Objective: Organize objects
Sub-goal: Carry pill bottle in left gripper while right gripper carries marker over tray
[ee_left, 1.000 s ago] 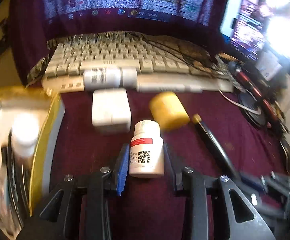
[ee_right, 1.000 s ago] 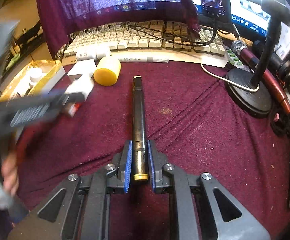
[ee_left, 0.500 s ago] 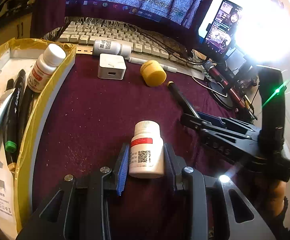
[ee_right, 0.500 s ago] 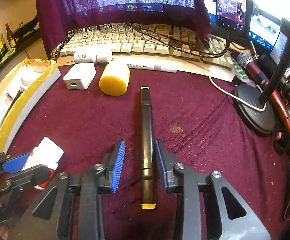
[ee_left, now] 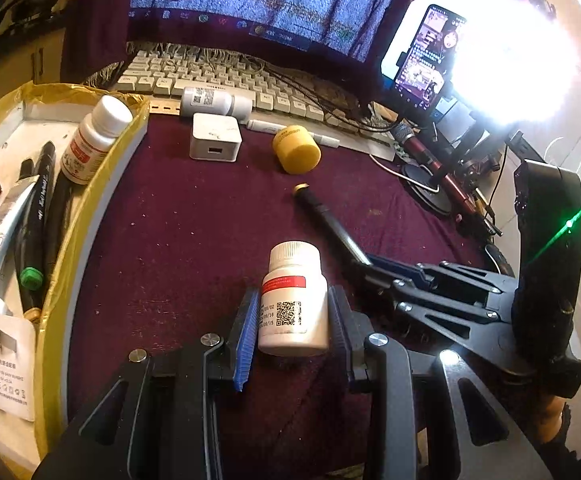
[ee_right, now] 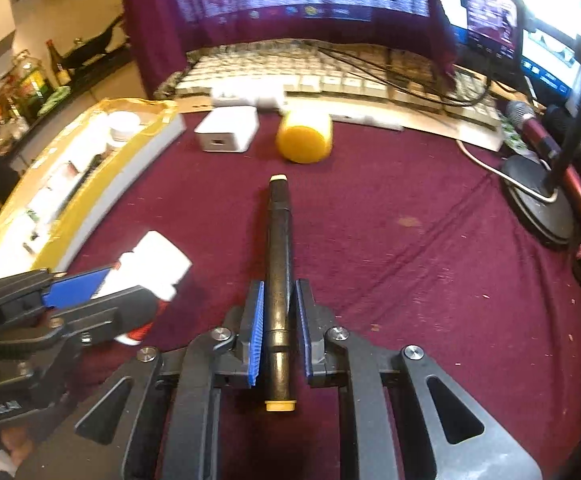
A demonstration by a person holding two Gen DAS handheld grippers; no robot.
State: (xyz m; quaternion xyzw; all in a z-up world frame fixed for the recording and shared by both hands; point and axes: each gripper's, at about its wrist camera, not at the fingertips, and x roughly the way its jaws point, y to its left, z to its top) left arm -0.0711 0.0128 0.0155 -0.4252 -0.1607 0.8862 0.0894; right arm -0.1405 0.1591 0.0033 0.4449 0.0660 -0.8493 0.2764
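My left gripper (ee_left: 292, 320) is shut on a white pill bottle (ee_left: 293, 280) with a red label band and a QR code, upright between the blue pads above the maroon cloth. My right gripper (ee_right: 279, 292) is closing on a black marker (ee_right: 278, 232) with yellow end caps; both pads press on its barrel and it points away toward the keyboard. In the right wrist view the left gripper (ee_right: 102, 284) and its bottle (ee_right: 154, 256) sit low at the left. The right gripper (ee_left: 390, 272) shows at the right of the left wrist view.
A yellow-rimmed box (ee_left: 90, 208) at the left holds another pill bottle (ee_left: 94, 140), markers, a tube and a charger. On the cloth lie a white charger cube (ee_left: 214, 138) and a yellow cylinder (ee_left: 296, 148). A keyboard (ee_left: 218, 76) and a microphone stand (ee_right: 538, 208) border the cloth.
The left gripper pulled back from the keyboard with its bottle, bringing the box into view. The right gripper opened around the marker half a second ago and has shut on it again, farther along the barrel.
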